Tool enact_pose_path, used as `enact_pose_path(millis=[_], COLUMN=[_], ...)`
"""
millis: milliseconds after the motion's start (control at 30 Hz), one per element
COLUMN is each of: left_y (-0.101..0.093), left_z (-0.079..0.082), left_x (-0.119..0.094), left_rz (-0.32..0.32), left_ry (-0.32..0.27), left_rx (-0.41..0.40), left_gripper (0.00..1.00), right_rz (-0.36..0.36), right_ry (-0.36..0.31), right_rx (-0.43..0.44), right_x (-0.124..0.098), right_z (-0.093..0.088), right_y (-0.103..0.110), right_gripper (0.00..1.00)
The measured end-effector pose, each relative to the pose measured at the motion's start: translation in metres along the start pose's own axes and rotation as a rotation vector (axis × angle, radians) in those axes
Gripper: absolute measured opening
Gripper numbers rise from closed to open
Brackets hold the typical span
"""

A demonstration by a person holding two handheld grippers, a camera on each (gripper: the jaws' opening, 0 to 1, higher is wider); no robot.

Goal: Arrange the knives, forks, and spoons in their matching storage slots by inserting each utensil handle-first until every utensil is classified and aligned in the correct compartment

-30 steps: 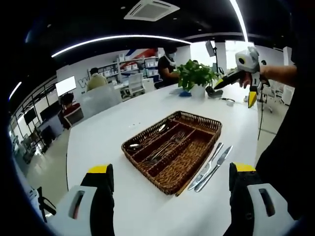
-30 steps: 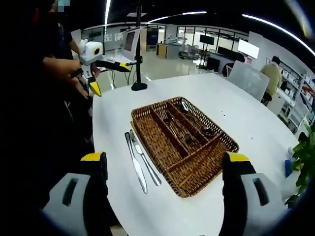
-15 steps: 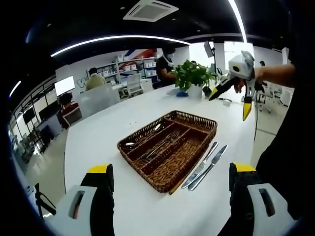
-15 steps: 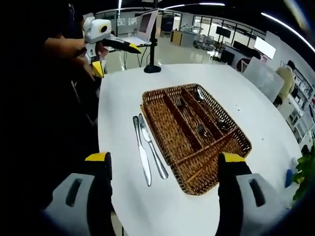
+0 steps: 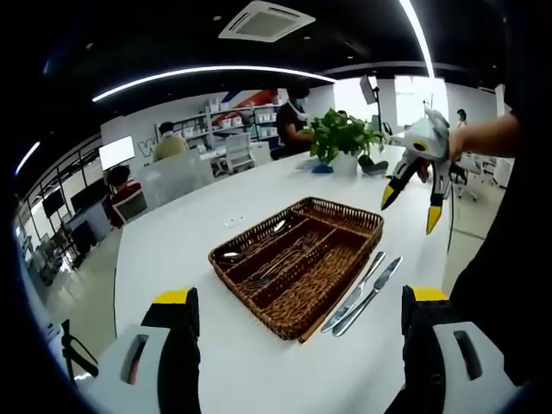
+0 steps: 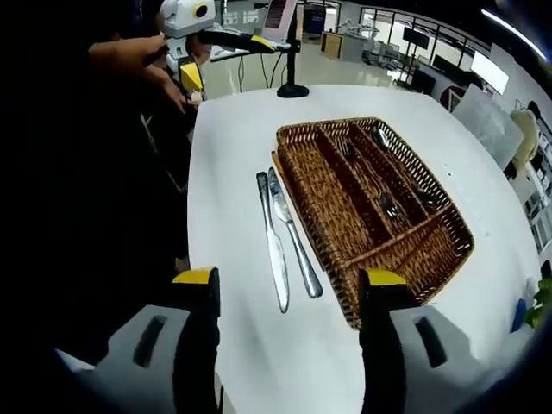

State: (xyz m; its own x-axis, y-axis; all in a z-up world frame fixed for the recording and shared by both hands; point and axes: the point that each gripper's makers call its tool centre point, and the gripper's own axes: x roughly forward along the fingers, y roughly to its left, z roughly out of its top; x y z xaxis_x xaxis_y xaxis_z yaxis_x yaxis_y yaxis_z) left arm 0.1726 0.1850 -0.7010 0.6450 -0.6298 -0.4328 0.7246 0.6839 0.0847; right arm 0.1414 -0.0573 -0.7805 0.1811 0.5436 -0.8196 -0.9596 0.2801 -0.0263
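On the white table (image 6: 241, 155), two knives (image 6: 286, 238) lie side by side just beside the wicker tray (image 6: 405, 250); forks and spoons sit in its slots. Left gripper (image 5: 293, 323) and right gripper (image 6: 289, 297) both released, holding nothing, above the table.

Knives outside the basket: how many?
2. Both lie side by side on the white table, along the wicker basket: one knife farther out, the other knife nearer the basket. None visible inside.

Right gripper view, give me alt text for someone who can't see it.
Two knives lie side by side on a white table beside a wicker cutlery tray holding forks and spoons. The right gripper, jaws open and empty, hovers near the knives.
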Motion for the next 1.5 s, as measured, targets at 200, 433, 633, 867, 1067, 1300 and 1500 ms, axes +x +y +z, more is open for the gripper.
enact_pose_path(millis=[200, 433, 633, 867, 1067, 1300, 1500], left_y=[-0.002, 0.002, -0.002, -0.002, -0.003, -0.001, -0.006], left_z=[-0.003, -0.004, -0.008, -0.008, -0.010, -0.010, -0.011], left_x=[-0.001, -0.006, -0.010, -0.012, -0.015, -0.019, -0.017], left_rz=[-0.010, -0.004, 0.001, 0.009, 0.011, 0.020, 0.012], left_ry=[0.003, 0.001, -0.004, -0.006, -0.002, 0.003, 0.005], left_rx=[-0.003, 0.003, -0.012, -0.020, -0.023, -0.021, -0.021], left_gripper=[0.99, 0.99, 0.99, 0.99, 0.99, 0.99, 0.99], right_rz=[0.045, 0.062, 0.091, 0.085, 0.095, 0.078, 0.099], right_ry=[0.039, 0.071, 0.107, 0.138, 0.141, 0.199, 0.215], right_rx=[0.019, -0.002, 0.018, 0.004, 0.000, -0.083, -0.139], right_x=[0.024, 0.048, 0.064, 0.069, 0.074, 0.080, 0.080], right_z=[-0.016, -0.028, -0.042, -0.050, -0.050, -0.055, -0.054], right_y=[0.008, 0.011, 0.016, 0.010, 0.009, 0.004, 0.009], right_gripper=[0.54, 0.51, 0.39, 0.32, 0.28, 0.19, 0.14])
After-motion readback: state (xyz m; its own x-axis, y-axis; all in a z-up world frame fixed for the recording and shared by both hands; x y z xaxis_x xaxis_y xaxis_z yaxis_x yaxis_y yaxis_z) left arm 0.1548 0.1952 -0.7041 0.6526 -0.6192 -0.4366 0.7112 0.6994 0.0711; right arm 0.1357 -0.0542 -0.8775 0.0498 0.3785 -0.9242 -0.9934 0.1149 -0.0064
